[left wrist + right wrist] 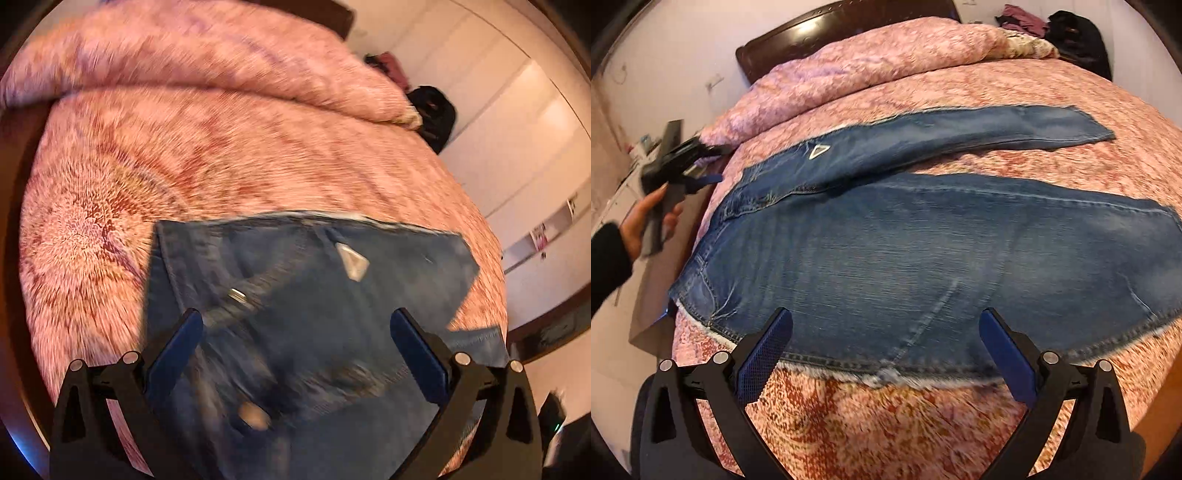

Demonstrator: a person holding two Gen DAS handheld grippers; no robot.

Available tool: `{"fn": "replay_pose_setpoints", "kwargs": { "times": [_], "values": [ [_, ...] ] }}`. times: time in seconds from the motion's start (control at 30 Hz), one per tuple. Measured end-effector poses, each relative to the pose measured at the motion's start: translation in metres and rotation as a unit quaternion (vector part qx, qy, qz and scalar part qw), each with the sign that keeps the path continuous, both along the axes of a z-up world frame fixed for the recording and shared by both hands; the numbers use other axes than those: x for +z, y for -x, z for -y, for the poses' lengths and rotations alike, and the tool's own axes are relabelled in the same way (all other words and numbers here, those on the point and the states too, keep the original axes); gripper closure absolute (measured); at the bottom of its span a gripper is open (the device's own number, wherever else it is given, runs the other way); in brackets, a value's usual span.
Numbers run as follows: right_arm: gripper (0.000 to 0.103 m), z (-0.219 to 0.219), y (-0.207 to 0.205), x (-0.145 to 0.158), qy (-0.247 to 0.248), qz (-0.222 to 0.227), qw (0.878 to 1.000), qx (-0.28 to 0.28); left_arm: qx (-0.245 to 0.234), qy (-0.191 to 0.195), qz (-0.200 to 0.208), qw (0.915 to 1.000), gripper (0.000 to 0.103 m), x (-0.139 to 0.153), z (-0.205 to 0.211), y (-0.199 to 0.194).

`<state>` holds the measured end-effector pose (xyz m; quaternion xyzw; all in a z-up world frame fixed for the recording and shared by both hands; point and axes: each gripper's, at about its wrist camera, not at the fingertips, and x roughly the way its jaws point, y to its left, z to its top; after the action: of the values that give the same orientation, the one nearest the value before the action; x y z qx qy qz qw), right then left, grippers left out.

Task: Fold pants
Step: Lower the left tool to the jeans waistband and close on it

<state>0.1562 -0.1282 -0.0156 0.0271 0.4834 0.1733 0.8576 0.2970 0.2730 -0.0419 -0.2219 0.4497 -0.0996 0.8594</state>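
The jeans [923, 240] are spread flat on the bed [923, 424], filling the middle of the right wrist view, waist at centre left, legs running to the right edge, the far leg angled apart toward the upper right. The right hand-held gripper [884, 328] is seen wide apart at the bottom, holding nothing, just over the near hem edge. The left hand-held gripper [295, 325] is likewise spread wide and empty, over the waist at lower centre of its blurred view; it is also seen at centre left of the right wrist view.

Trouble can be expected if only the top denim layer is pinched: the layer beneath would be left behind and the fold skewed. The quilt [849, 62] at top could be caught too, and the splayed legs could be folded out of line.
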Motion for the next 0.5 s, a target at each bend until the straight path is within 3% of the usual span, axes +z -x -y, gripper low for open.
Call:
{"fn": "replay_pose_setpoints", "kwargs": {
  "times": [0.1, 0.33, 0.4, 0.5],
  "values": [
    [0.003, -0.011, -0.006, -0.007, 0.003, -0.012, 1.0, 0.009, 0.013, 0.021, -0.014, 0.9996, 0.002, -0.021, -0.024, -0.021],
    [0.003, -0.027, -0.01, -0.021, -0.001, -0.036, 0.999, 0.027, -0.021, -0.014, -0.011, 0.9996, 0.002, -0.048, -0.033, -0.05],
    [0.003, -0.031, -0.011, -0.024, -0.002, -0.046, 0.998, 0.031, -0.014, -0.027, -0.022, 0.9993, 0.002, -0.055, -0.047, -0.056],
    [0.003, -0.035, -0.012, -0.029, -0.005, -0.058, 0.998, 0.035, 0.005, -0.018, -0.006, 0.9998, 0.002, -0.055, -0.057, -0.06]
  ]
}}
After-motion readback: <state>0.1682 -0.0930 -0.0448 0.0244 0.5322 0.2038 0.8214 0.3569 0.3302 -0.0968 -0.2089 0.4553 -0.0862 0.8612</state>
